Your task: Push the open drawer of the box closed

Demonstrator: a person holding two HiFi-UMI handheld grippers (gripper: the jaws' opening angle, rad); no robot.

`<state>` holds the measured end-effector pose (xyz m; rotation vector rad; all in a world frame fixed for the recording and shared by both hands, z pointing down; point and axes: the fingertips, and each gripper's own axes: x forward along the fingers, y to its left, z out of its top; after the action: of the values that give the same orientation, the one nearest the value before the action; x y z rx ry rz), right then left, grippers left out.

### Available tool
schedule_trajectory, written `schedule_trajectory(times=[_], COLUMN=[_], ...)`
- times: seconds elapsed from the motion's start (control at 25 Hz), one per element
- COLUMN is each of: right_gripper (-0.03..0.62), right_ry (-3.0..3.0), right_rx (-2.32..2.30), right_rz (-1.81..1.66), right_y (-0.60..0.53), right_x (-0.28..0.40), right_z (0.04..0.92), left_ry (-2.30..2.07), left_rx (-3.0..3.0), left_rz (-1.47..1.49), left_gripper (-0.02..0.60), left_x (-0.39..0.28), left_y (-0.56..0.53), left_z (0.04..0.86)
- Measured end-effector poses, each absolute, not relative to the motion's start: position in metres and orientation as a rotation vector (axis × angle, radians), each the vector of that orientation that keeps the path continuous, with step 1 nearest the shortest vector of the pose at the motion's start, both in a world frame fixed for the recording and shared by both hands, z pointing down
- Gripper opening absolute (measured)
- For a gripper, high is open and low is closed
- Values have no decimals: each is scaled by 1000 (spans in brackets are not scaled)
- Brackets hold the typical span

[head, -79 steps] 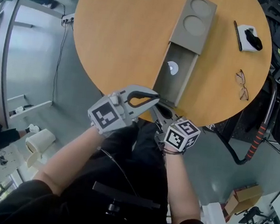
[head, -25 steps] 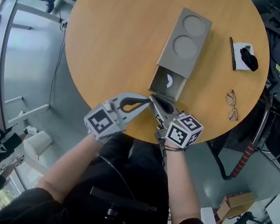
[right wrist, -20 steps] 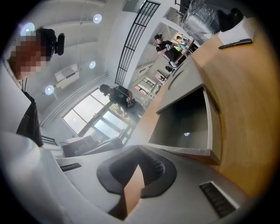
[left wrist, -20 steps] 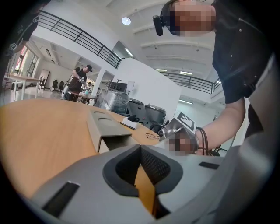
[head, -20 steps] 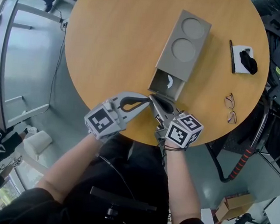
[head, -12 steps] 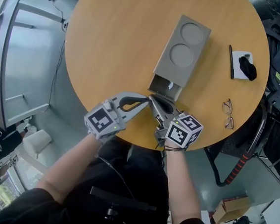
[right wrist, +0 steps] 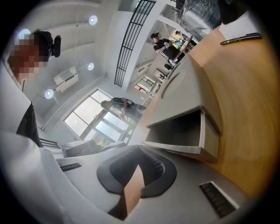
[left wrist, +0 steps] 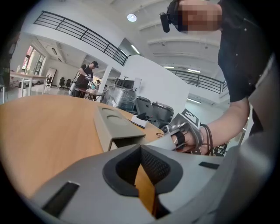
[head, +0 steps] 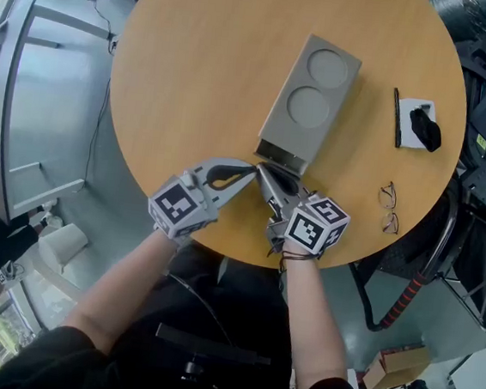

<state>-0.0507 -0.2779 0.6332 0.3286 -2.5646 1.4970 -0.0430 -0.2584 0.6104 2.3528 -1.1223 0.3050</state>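
Closure looks nearly done: left tongs (head: 247,169) and right tongs (head: 263,172), both pinched together and empty, meet the protruding grey drawer (head: 280,158) of the grey oblong box (head: 310,93) just ahead, which needs one last forward shove.

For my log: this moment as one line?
drawer: nearly closed | left gripper: shut | right gripper: shut | both at drawer front
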Motion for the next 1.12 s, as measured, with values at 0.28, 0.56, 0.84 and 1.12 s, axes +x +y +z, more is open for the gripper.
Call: schedule_trajectory(times=[0.28,0.56,0.84,1.12], right_gripper=[6,8,8,8], right_ry=[-2560,-2564,-2570,-2574], right_rx=[337,364,403,451], right_rz=[1510,1525,1544,1554], right_y=[-294,-309,-318,-316], right_x=[-52,-52,-51,-46], right_z=[635,637,634,623], left_ry=[-1138,-1152,-1153,-1185], left_rx=[2330,2322,2316,2325], left_rz=[322,305,323,288], left_gripper=[32,32,32,32], left_x=[-45,-43,-45,-52], left_y=[-269,-274,-266,-259], left_z=[618,615,610,590])
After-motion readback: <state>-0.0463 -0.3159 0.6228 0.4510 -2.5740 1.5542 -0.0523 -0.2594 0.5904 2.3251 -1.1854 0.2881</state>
